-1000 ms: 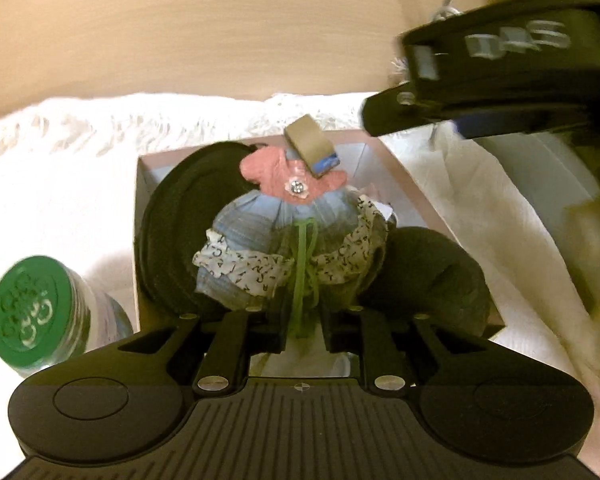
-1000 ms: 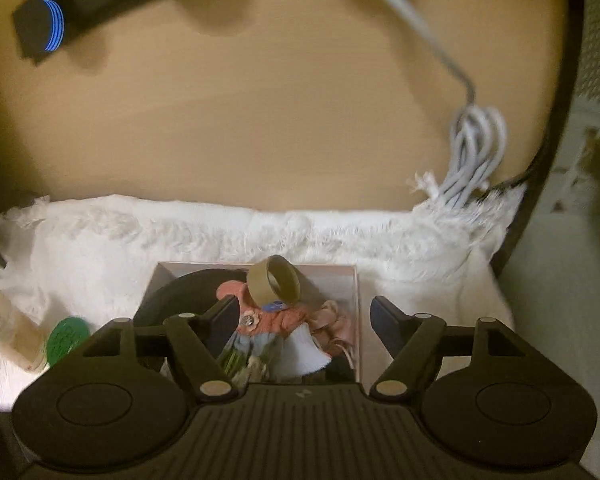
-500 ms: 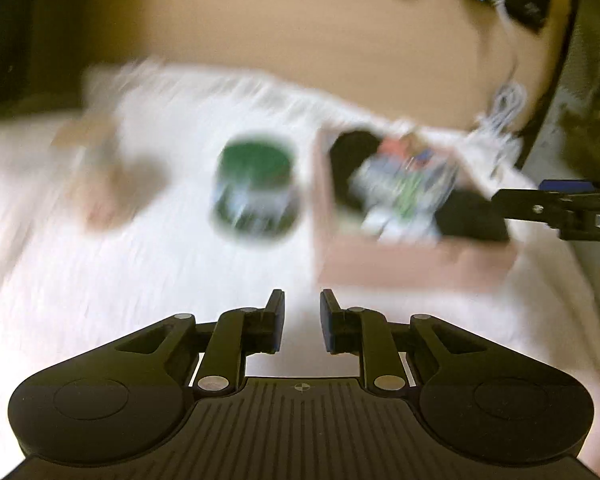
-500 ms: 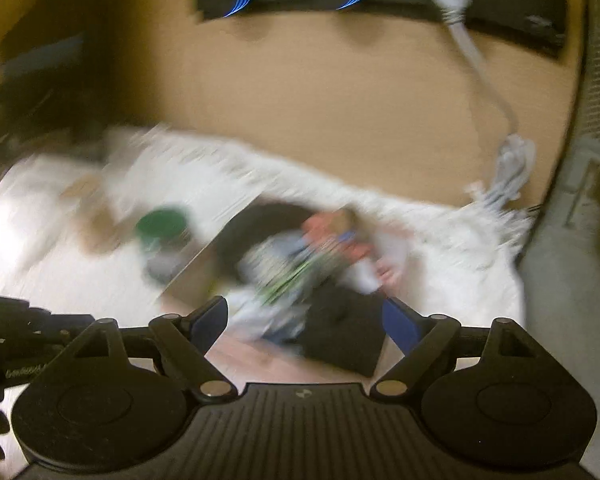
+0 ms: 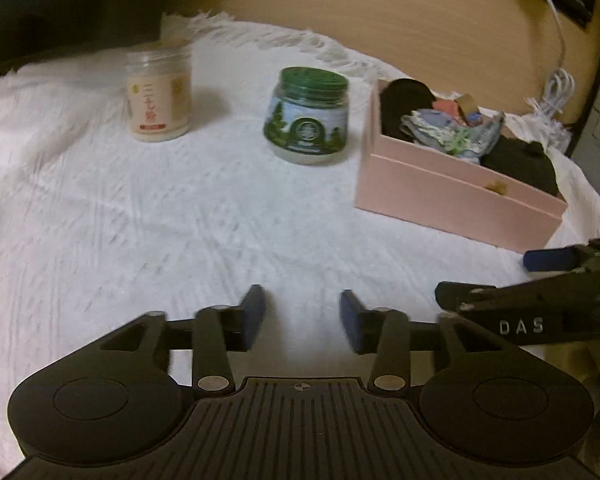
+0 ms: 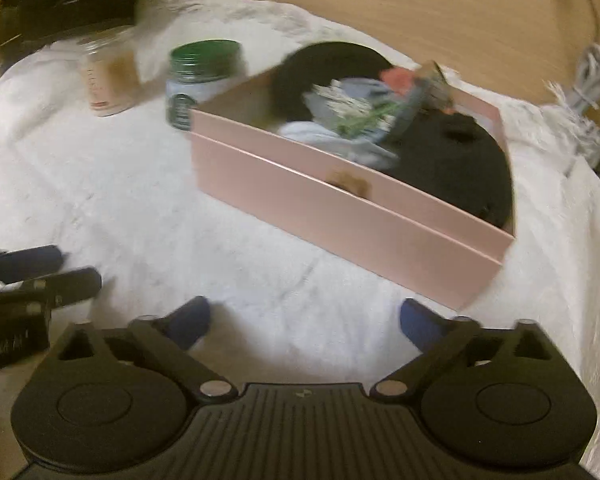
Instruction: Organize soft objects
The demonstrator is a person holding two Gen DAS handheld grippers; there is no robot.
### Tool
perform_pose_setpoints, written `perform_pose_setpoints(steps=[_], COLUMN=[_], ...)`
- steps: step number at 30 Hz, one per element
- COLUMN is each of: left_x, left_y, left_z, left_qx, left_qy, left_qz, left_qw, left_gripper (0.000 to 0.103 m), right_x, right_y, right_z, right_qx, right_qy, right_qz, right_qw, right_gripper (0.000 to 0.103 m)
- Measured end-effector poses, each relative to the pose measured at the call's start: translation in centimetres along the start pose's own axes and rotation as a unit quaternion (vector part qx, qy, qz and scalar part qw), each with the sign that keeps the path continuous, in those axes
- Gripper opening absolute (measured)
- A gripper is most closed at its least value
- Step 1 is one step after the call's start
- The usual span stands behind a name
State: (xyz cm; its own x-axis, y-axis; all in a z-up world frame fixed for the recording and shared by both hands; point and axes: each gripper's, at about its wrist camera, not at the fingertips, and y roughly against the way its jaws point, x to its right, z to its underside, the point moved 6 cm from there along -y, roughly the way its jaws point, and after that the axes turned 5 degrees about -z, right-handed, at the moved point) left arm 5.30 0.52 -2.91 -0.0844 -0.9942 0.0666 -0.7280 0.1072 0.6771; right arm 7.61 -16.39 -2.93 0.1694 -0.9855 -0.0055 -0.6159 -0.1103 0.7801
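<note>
A pink box (image 5: 452,188) stands on the white cloth at the right; it also shows in the right wrist view (image 6: 340,208). It holds two black soft pieces (image 6: 452,160) and a small blue, white and pink doll dress (image 5: 448,128) with a tan ring. My left gripper (image 5: 302,322) is open and empty above bare cloth, well short of the box. My right gripper (image 6: 304,322) is open and empty, just in front of the box's near wall. The right gripper also shows at the right edge of the left wrist view (image 5: 540,280).
A green-lidded glass jar (image 5: 306,116) stands left of the box, and a pale jar with red print (image 5: 158,92) further left. A white cable bundle (image 5: 552,96) hangs at the back right by the wooden wall. The fringed cloth (image 5: 140,220) covers the table.
Both grippers have pulled back from the box. The left one let go of the doll dress, which now lies in the box, and its jaws have opened wider.
</note>
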Motion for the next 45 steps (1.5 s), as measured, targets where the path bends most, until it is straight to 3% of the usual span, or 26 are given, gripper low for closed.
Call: perform_pose_setpoints(steps=[3,6,10,16,45], left_x=[0.8,1.2,2.2,2.2,2.3], left_y=[0.0,0.1,0.2,0.3,0.4], left_z=[0.4,0.6,1.1,1.2,1.3], left_qx=[0.013,0.024,0.044,0.047,0.051], left_qy=[-0.005,0.004,-0.019,-0.010,-0.006], left_qz=[-0.018,-0.034,-0.063,-0.067,-0.069], left_qw=[0.9997,0.9991,0.9968,0.9966,0.9963], left_gripper=[0.055,0.055,0.055,0.055,0.055], right_x=[1.0,1.3,1.4,1.3,1.3], right_y=[0.0,0.3,0.7,1.2,1.3], right_z=[0.7,1.4,1.9,2.8,2.7], right_qx=[0.015,0.031,0.051,0.093,0.092], right_qy=[-0.042,-0.035,-0.031,-0.026,-0.027], right_qz=[-0.019,-0.015,-0.020,-0.020,-0.020], right_qw=[0.999,0.999,0.998,0.995,0.995], right_gripper=[0.103,0.103,0.103,0.103,0.103])
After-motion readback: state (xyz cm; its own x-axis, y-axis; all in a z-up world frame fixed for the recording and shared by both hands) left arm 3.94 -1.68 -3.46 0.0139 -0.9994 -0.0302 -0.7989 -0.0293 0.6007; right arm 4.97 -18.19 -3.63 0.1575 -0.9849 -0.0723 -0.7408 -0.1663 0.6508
